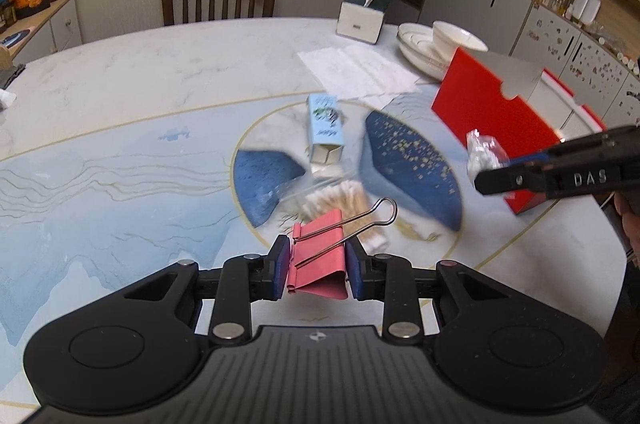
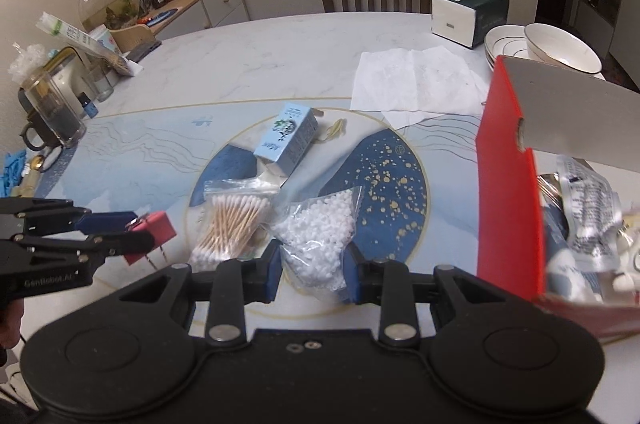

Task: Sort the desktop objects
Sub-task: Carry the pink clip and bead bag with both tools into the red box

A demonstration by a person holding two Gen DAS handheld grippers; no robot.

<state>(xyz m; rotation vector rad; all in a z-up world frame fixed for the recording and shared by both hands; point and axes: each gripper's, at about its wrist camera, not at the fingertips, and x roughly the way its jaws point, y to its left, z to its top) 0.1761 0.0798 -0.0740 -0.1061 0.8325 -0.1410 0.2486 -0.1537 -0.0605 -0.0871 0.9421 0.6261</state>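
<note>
Red box (image 2: 508, 192), open at right and already crowded: a careless drop may spill its contents. Right gripper (image 2: 312, 266), jaws narrowed on a slack bag of white pellets (image 2: 320, 232) above the table; the film could slip. Left gripper (image 1: 318, 266) clamps a pink binder clip (image 1: 320, 256), which might twist free.

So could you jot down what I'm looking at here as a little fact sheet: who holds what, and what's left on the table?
Left hand-held gripper: shut on a pink binder clip
Right hand-held gripper: shut on a bag of white beads
Still on table: bag of cotton swabs, light blue carton
Red box: at the right, open, with packets inside
Also there: tissue box, stacked bowls, paper sheet
</note>
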